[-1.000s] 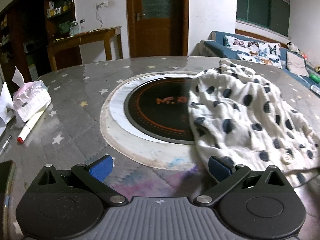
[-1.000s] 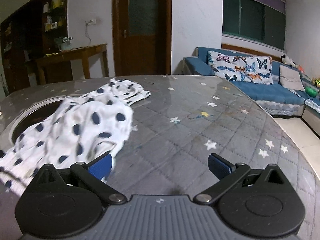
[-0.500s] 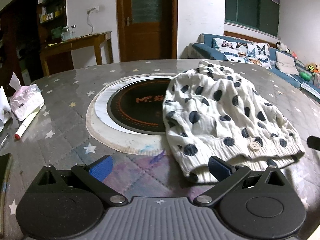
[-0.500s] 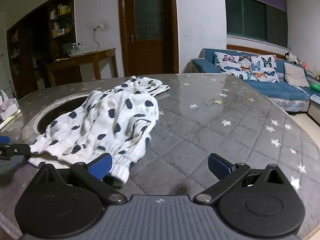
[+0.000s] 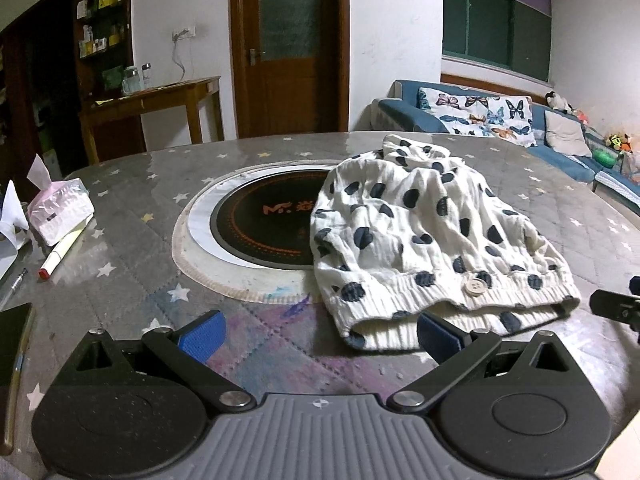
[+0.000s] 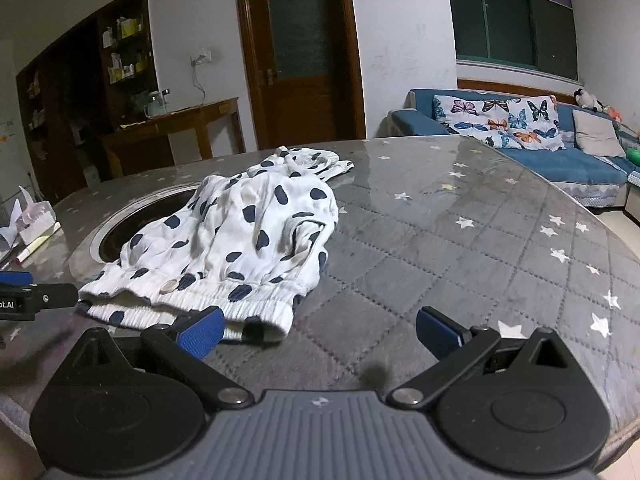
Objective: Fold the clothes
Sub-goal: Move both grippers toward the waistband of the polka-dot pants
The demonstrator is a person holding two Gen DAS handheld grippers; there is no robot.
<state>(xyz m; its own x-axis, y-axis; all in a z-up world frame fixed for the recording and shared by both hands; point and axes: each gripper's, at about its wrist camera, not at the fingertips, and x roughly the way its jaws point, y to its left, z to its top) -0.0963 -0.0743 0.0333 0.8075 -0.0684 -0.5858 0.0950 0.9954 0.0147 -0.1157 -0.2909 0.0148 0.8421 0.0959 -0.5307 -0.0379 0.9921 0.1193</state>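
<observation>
White shorts with dark polka dots (image 5: 424, 236) lie crumpled on the round table, the ribbed waistband with a button nearest me. My left gripper (image 5: 320, 334) is open at the near edge, its right fingertip just in front of the waistband's left end. In the right wrist view the same shorts (image 6: 244, 240) lie to the left. My right gripper (image 6: 320, 330) is open too, with its left fingertip by the waistband's right end. Neither gripper holds the fabric.
A round induction cooktop (image 5: 264, 220) is set in the grey star-patterned table (image 6: 460, 240), partly under the shorts. A tissue pack (image 5: 60, 212), a marker (image 5: 60, 254) and a dark phone (image 5: 14, 336) lie at the left. A blue sofa (image 6: 560, 152) stands beyond the table.
Both grippers have drawn back toward the near edge of the table. The shorts now lie still and their whole waistband shows; earlier it was blurred and close against the fingers.
</observation>
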